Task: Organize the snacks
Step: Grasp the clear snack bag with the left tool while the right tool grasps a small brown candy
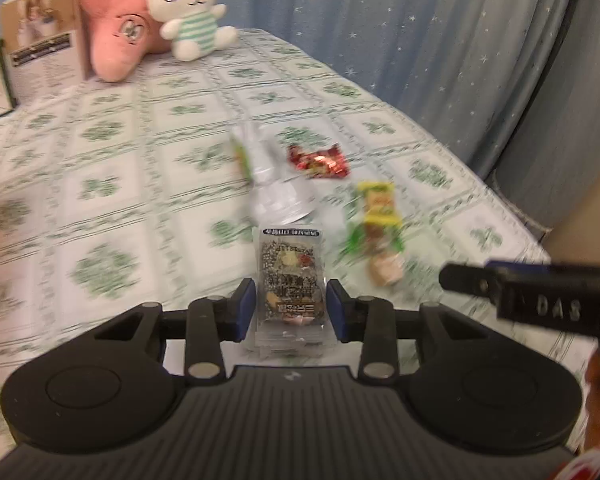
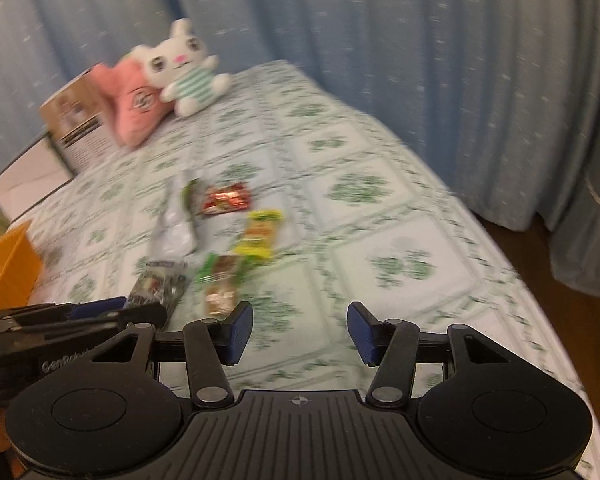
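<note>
The left gripper (image 1: 291, 306) is nearest the lens, its blue pads closed against both long edges of a dark speckled snack packet (image 1: 291, 280), which runs straight ahead along the fingers with its printed end pointing away. Beyond the fingertips lie a clear wrapper (image 1: 274, 188), a yellow-green packet (image 1: 378, 210) ahead and right, a red packet (image 1: 319, 161) farther out, and a small tan snack (image 1: 386, 270) just right of the right finger. The right gripper (image 2: 300, 330) stands wide apart, holding nothing, over bare tablecloth (image 2: 380, 220). Only its view shows an orange bin (image 2: 8, 268) far left of the fingers; both views are motion-blurred.
</note>
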`<act>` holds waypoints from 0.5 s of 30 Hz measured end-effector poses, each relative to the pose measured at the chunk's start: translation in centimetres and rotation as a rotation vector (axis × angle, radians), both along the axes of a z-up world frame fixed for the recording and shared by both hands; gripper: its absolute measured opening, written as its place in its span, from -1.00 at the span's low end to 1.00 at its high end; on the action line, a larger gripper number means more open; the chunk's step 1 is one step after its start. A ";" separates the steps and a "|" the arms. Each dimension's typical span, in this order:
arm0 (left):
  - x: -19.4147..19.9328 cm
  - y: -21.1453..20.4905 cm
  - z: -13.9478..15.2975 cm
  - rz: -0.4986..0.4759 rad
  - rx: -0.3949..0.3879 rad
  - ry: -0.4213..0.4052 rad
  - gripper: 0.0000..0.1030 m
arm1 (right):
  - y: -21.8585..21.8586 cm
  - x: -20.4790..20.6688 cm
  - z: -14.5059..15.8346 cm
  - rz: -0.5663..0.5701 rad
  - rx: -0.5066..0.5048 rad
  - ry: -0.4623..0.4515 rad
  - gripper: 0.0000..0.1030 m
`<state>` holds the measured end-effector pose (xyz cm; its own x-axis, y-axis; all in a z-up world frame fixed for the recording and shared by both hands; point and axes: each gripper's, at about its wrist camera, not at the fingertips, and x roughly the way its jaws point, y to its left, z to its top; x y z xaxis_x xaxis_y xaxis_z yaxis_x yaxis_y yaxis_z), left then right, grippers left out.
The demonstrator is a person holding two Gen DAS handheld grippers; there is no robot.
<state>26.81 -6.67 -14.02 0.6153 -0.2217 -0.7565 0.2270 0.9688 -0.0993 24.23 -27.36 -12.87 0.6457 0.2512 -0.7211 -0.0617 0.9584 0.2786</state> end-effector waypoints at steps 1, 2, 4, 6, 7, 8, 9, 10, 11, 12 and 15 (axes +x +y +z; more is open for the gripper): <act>-0.5 0.6 0.1 0.003 0.012 -0.004 -0.32 | 0.6 0.1 -0.1 0.024 0.000 -0.003 0.04; -1.1 1.4 0.2 0.013 0.027 -0.007 -0.32 | 1.3 0.2 -0.2 0.046 -0.005 -0.006 0.04; -2.1 2.9 0.2 0.045 0.034 -0.004 -0.32 | 2.5 0.6 -0.4 0.085 -0.020 -0.013 0.03; -3.0 4.3 0.2 0.069 0.029 0.000 -0.32 | 3.4 1.1 -0.7 0.106 -0.027 -0.012 -0.02; -3.3 4.8 0.2 0.078 0.026 -0.001 -0.32 | 3.8 1.3 -0.8 0.113 -0.026 -0.010 -0.10; -3.6 5.2 0.1 0.087 0.023 -0.002 -0.32 | 4.1 1.7 -1.0 0.117 -0.025 -0.006 -0.15; -3.8 5.5 0.1 0.092 0.017 -0.004 -0.30 | 4.5 1.9 -1.1 0.117 -0.029 -0.010 -0.15; -4.0 5.7 0.1 0.097 0.013 -0.004 -0.28 | 4.9 2.2 -1.1 0.120 -0.038 -0.013 -0.17; -4.1 5.8 0.1 0.102 0.012 -0.003 -0.24 | 5.3 2.4 -1.1 0.123 -0.051 -0.018 -0.21; -4.1 5.9 0.0 0.103 0.015 -0.002 -0.13 | 5.7 2.5 -1.2 0.127 -0.074 -0.024 -0.26; -4.0 5.5 -0.2 0.089 0.034 -0.005 -0.04 | 6.9 2.4 -1.3 0.148 -0.187 -0.042 -0.55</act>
<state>22.83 -1.19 -14.20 0.6353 -0.1400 -0.7595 0.1401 0.9880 -0.0649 26.60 -20.46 -14.14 0.6421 0.2099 -0.7373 -0.2133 0.9727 0.0911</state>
